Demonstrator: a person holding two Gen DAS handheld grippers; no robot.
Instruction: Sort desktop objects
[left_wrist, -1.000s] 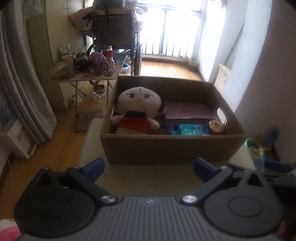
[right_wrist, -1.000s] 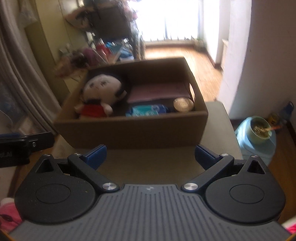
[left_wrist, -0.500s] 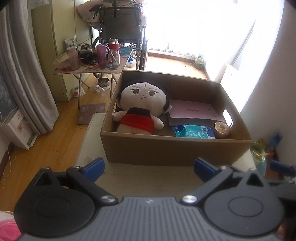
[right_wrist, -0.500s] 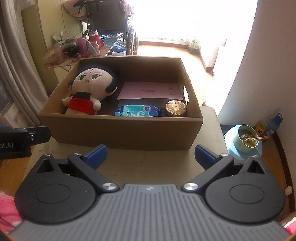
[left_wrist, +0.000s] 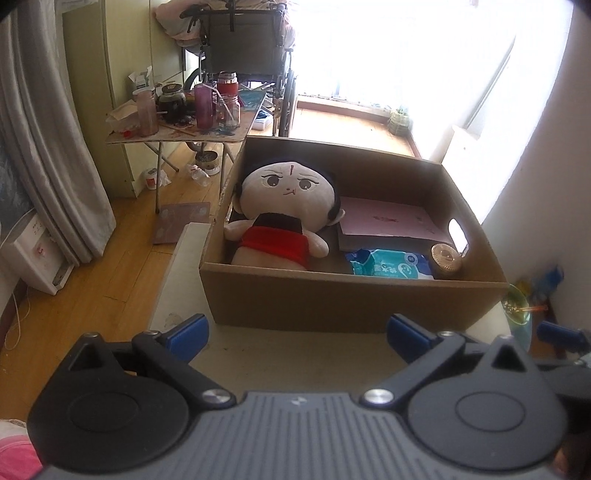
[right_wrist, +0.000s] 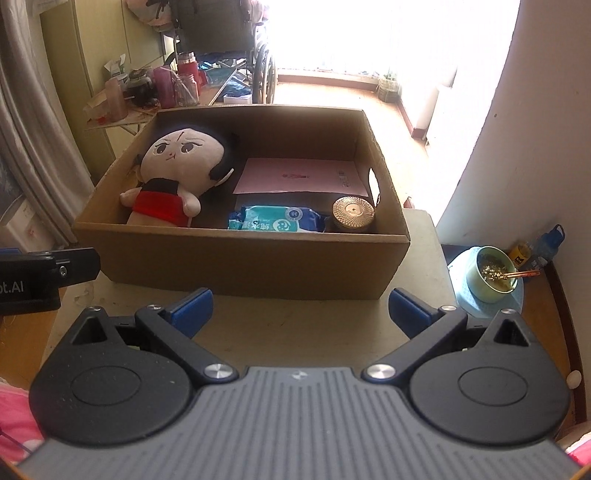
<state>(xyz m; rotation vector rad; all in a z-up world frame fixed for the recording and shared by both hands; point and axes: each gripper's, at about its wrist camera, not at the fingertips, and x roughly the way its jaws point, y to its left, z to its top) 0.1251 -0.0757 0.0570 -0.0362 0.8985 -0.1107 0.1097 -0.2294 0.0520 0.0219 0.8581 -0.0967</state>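
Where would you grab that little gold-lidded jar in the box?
Grip the gold-lidded jar across its round sides, coming straight down from above. It stands upright in the cardboard box's near right corner, close to the walls and beside the wipes pack, so only the top is probably open to a hand-held gripper.

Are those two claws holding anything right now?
No. The left gripper and right gripper are both open and empty; everything lies in the box.

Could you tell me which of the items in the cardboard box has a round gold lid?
The small jar in the box's near right corner, beside the wipes pack.
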